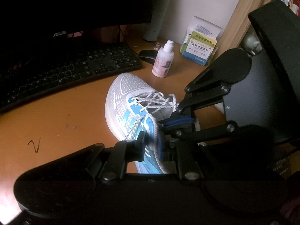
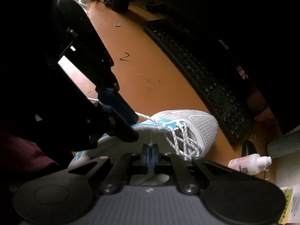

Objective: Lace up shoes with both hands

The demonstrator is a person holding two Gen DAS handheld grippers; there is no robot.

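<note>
The shoe (image 1: 129, 110) sat on the worktop (image 1: 56, 123) just before the keyboard (image 1: 61, 71); both tongs, left (image 2: 129, 116) and right (image 2: 150, 150), were clamped on its lace (image 2: 148, 119).

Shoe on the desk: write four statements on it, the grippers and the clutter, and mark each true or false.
1. The shoe lies on the desk, toe toward the keyboard. True.
2. The right gripper stands wide open. False: it is shut on a lace strand.
3. The left gripper pinches the other lace strand. True.
4. The bottle lies inside the shoe. False: it stands upright on the desk beside the mouse.
</note>
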